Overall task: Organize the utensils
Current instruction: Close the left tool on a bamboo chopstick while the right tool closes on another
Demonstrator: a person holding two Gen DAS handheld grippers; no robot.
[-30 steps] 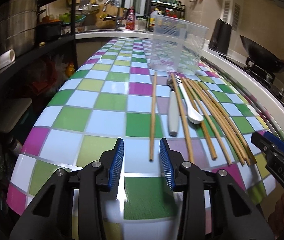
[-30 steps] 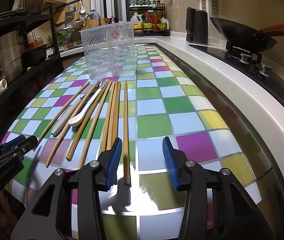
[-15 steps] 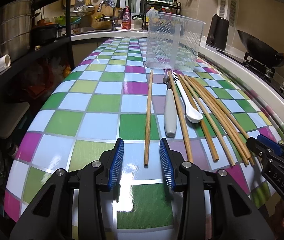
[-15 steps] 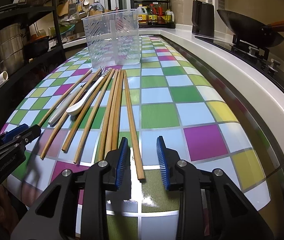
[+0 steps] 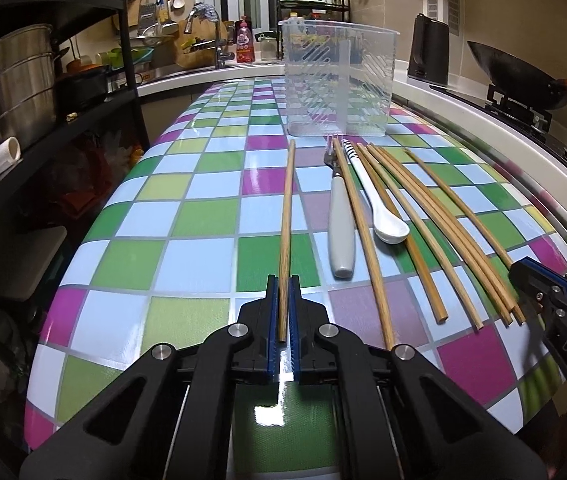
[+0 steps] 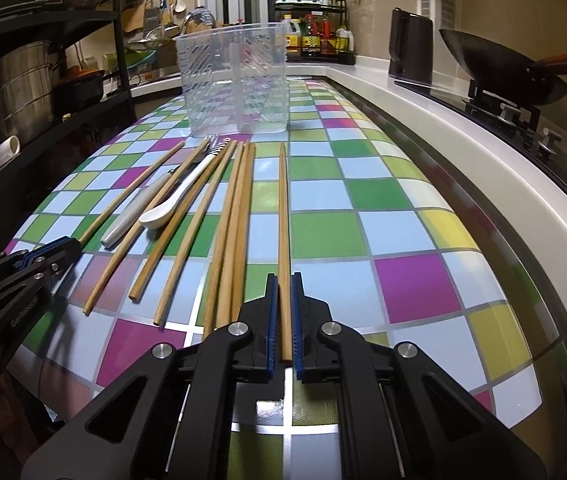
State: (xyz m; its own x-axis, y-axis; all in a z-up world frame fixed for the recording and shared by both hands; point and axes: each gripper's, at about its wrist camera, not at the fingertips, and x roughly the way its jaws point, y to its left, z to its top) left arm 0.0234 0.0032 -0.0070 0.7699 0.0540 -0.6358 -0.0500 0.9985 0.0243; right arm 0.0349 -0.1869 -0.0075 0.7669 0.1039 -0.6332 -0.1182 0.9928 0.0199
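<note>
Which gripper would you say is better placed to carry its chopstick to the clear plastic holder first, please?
Probably the left. Both are shut on one chopstick, but the left gripper holds the leftmost chopstick, lying apart. The right gripper holds the rightmost chopstick, close beside the bundle. The holder stands about equally ahead.

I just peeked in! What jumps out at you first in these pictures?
The bright checkered tablecloth fills both views. Each gripper, left and right, is shut on one wooden chopstick near its close end, and a clear plastic utensil holder stands behind the utensil row.
</note>
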